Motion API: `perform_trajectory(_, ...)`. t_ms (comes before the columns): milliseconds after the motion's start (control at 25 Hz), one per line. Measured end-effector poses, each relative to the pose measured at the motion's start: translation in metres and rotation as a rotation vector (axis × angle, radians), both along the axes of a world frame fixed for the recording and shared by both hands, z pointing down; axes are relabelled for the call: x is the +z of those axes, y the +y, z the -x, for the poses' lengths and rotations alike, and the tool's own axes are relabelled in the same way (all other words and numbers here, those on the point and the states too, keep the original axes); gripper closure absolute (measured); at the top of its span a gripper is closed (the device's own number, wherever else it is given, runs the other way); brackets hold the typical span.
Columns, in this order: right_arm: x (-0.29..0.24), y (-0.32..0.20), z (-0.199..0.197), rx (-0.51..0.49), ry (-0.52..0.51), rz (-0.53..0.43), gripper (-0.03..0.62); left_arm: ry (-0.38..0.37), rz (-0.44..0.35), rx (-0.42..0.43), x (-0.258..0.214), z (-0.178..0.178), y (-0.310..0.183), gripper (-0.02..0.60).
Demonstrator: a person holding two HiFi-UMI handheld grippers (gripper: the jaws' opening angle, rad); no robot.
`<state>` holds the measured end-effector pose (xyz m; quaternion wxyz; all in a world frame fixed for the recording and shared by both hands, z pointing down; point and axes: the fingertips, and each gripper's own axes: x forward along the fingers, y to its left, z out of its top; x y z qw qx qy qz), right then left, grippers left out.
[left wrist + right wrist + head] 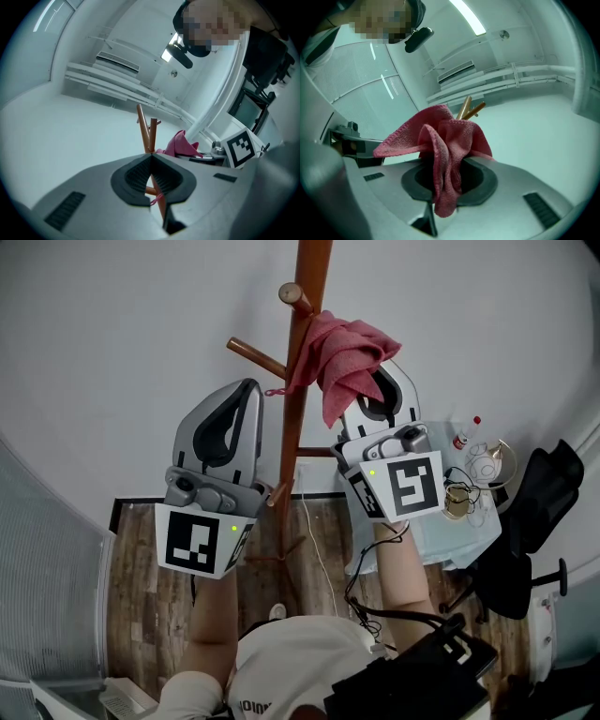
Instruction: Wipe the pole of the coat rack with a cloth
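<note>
The brown wooden coat rack pole (298,381) rises through the middle of the head view, with pegs branching off it. A pink cloth (342,357) is bunched against the pole's right side. My right gripper (367,382) is shut on the cloth, and the cloth hides its fingertips. In the right gripper view the cloth (445,140) hangs from between the jaws of the right gripper (448,161), with the peg tips (468,108) just beyond. My left gripper (246,390) is just left of the pole, below a peg. It (151,155) is shut with nothing in it, and the pole (144,131) stands behind its tips.
A small table (469,521) with glassware and a bottle stands to the right of the rack. A black chair (534,512) is beside it. A white cable (319,549) trails over the wooden floor near the rack's base. A pale wall is behind.
</note>
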<state>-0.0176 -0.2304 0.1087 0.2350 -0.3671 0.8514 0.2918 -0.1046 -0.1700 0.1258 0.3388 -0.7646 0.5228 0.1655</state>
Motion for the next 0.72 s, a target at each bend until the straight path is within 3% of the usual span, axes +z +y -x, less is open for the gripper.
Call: perform_trajectory(720, 0.053, -0.010, 0.009, 0.019, 0.044, 0.112, 0.510, 0.020, 0.053, -0.013, 0.019, 0.009, -0.006, 0.568)
